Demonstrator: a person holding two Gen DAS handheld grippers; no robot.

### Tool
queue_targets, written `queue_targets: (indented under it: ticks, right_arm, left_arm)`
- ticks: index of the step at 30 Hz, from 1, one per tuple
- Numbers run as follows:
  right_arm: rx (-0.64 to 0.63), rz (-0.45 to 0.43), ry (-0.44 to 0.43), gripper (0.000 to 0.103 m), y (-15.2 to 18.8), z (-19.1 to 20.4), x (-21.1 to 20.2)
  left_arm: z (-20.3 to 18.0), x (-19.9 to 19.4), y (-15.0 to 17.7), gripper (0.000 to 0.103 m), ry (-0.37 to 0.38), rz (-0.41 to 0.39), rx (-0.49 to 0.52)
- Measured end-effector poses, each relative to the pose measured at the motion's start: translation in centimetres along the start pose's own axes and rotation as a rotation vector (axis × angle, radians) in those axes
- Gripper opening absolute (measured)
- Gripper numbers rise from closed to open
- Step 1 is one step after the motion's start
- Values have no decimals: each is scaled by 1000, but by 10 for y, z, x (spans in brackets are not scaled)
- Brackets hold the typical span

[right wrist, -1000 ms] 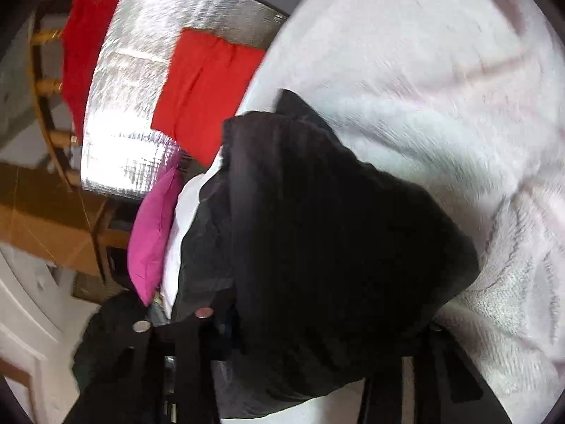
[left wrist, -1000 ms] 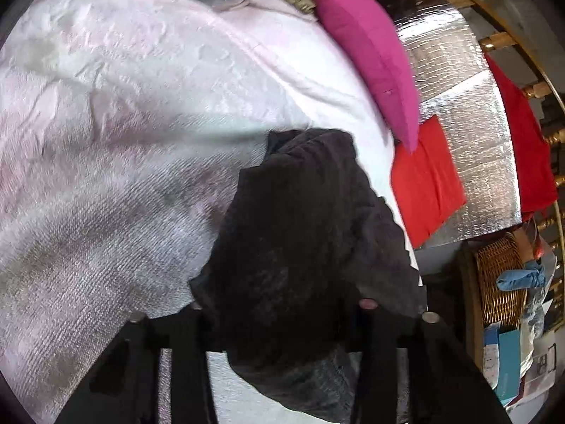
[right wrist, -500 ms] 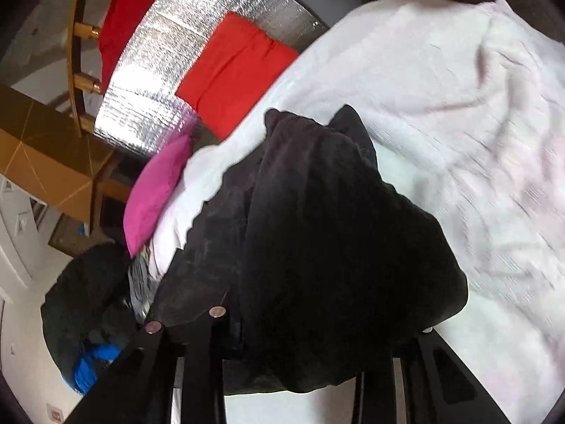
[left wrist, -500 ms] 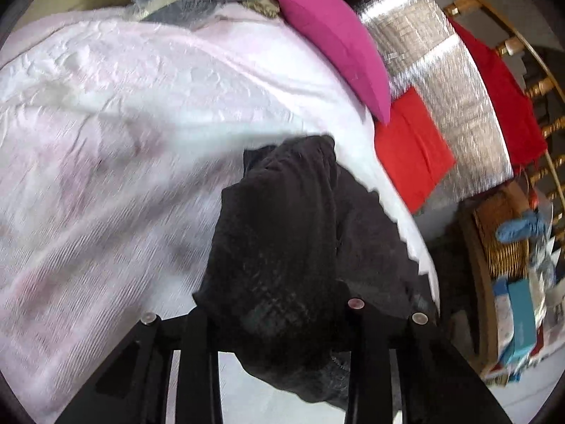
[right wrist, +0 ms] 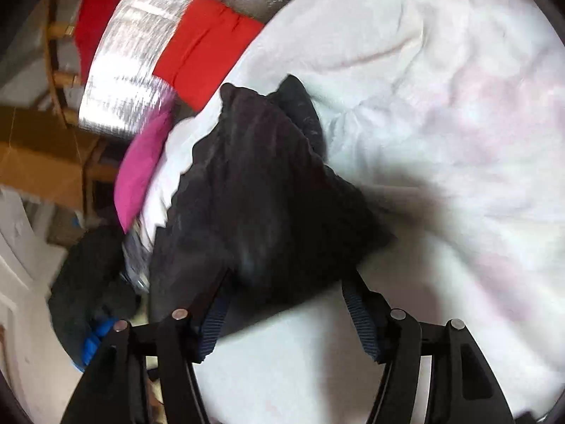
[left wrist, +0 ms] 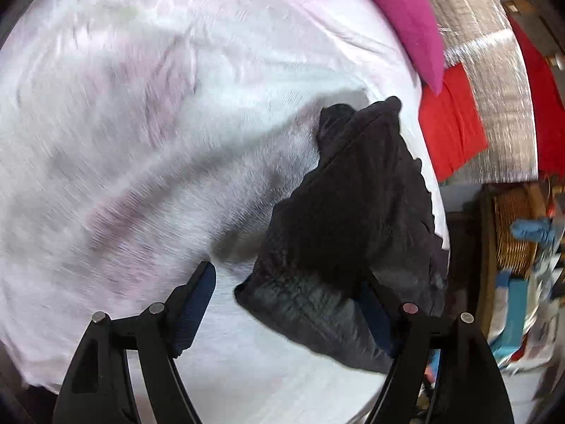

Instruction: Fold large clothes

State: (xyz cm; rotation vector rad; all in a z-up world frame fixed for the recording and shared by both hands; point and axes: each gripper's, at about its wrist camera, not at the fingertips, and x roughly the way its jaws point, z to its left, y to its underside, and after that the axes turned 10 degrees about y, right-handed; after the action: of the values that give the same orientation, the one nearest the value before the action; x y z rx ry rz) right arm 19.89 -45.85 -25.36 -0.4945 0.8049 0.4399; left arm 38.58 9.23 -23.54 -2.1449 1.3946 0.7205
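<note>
Both jaws stand wide, gripping nothing. The left gripper [left wrist: 289,293] has the folded black garment [left wrist: 353,212] at one o'clock on the white bedspread [left wrist: 141,141]; the right gripper [right wrist: 286,304] sits just beneath it [right wrist: 268,194]. Soft, limp, light: best pinched at a corner.

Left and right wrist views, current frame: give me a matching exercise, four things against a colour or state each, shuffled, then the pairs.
Things:
1. garment
2. pillow
3. left gripper
4. bed cover

Colour or state:
A. magenta
B. jaws wide apart
C. black, bunched on the bed
D. pale pink-white, wrinkled

Pairs: 1-C, 2-A, 3-B, 4-D. The right gripper also stands open, with the garment bunched between its fingers.
</note>
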Motion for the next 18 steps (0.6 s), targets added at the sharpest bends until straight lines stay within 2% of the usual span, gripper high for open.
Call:
queue_targets:
  ticks: [2, 3, 6, 7, 10, 12, 16, 17, 18]
  right_arm:
    - [-66, -37, 56, 67, 5, 1, -24]
    - [-104, -74, 101, 67, 6, 1, -40]
    - [-128, -198, 145, 68, -8, 9, -65]
    - [-125, -227, 148, 68, -15, 12, -67]
    - [-142, -246, 149, 68, -45, 31, -47]
    - [-163, -254, 190, 68, -66, 44, -25]
    - [-196, -199, 226, 68, -92, 65, 24]
    - [-200, -183, 242, 65, -94, 67, 35]
    - [-211, -163, 252, 52, -96, 67, 46]
  left_arm:
    - [-3, -12, 0, 79, -35, -19, 43]
    - [-4, -20, -1, 79, -83, -55, 62]
    - [-8, -33, -8, 79, -142, -164, 106]
    - [-10, -33, -11, 79, -144, -177, 120]
    - [-23, -20, -22, 79, -108, -188, 185]
    - [-34, 1, -32, 79, -109, -162, 228]
    - [-36, 33, -51, 79, -96, -96, 220]
    - [-39, 41, -55, 79, -87, -90, 213]
    - [-38, 47, -59, 79, -76, -82, 211]
